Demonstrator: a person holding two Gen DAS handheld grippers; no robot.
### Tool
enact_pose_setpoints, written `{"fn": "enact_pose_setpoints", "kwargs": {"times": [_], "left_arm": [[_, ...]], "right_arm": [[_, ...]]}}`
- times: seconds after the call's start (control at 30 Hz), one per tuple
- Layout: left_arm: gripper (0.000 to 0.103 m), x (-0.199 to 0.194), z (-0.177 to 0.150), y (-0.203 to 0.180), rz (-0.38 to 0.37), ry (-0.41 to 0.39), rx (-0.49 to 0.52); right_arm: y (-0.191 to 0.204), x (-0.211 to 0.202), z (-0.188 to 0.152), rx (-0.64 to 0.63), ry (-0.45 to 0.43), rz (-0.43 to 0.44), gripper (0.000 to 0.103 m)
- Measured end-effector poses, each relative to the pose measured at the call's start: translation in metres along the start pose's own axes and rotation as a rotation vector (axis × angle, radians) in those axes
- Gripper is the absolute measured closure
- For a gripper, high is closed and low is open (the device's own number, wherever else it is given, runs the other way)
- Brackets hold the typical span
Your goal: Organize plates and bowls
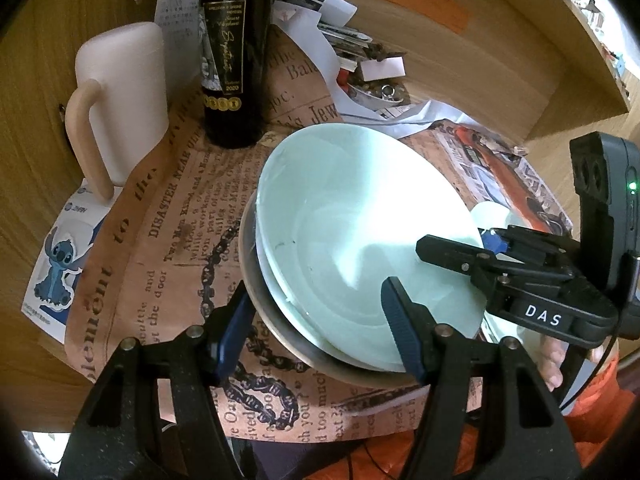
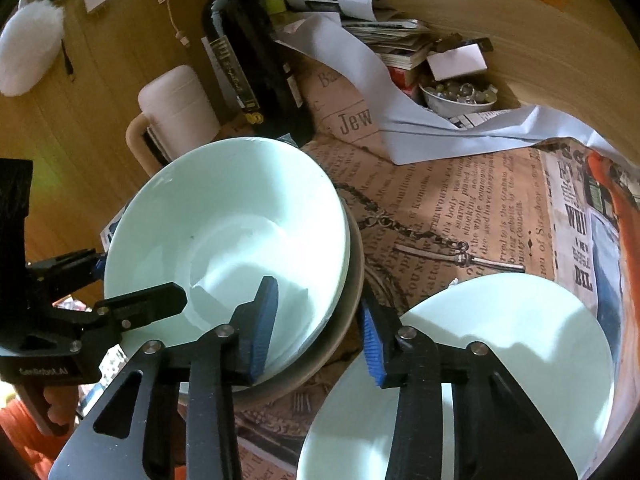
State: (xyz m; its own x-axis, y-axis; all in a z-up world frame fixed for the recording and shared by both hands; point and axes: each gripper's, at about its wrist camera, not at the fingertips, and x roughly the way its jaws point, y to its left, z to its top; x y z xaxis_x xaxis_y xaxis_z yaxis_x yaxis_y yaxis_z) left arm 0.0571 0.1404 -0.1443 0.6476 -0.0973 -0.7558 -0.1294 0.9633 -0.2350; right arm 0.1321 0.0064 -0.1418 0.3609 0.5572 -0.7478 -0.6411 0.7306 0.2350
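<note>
Newsprint paper (image 1: 168, 264), headed "DISASTER NEAR", is spread over the counter (image 1: 36, 128). On it a pale green bowl (image 1: 360, 232) is nested in a grey bowl (image 1: 280, 332); a pale plate (image 2: 520, 352) lies beside. Both rims are straddled by wide-spread fingers of the left gripper (image 1: 320, 328) and right gripper (image 2: 316, 328). "2020" is read on a wine bottle (image 1: 236, 52).

The left gripper (image 1: 320, 320) is straddling the near rim of the stacked pale green bowls (image 1: 368, 240), jaws apart, while the right gripper (image 1: 456, 250) is reaching over their far edge beside a wine bottle (image 1: 234, 52).
</note>
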Motion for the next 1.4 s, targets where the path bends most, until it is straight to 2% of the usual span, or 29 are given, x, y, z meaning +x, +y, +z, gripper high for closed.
{"fn": "enact_pose_setpoints", "kwargs": {"times": [0.2,0.57,0.93,1.4], "left_arm": [[0.039,0.0,0.001,-0.004,0.04,-0.004,0.011],[0.039,-0.012,0.008,-0.014,0.044,-0.057,0.023],[0.039,-0.025,0.02,-0.044,0.016,-0.115,0.073],[0.039,-0.02,0.028,-0.094,-0.07,-0.12,0.159]], "right_arm": [[0.006,-0.003,0.001,-0.015,-0.018,-0.03,0.068],[0.002,-0.018,0.006,0.012,-0.07,-0.019,0.068],[-0.01,-0.051,0.005,0.044,-0.14,-0.04,0.068],[-0.044,-0.101,-0.011,0.101,-0.202,-0.126,0.068]]}}
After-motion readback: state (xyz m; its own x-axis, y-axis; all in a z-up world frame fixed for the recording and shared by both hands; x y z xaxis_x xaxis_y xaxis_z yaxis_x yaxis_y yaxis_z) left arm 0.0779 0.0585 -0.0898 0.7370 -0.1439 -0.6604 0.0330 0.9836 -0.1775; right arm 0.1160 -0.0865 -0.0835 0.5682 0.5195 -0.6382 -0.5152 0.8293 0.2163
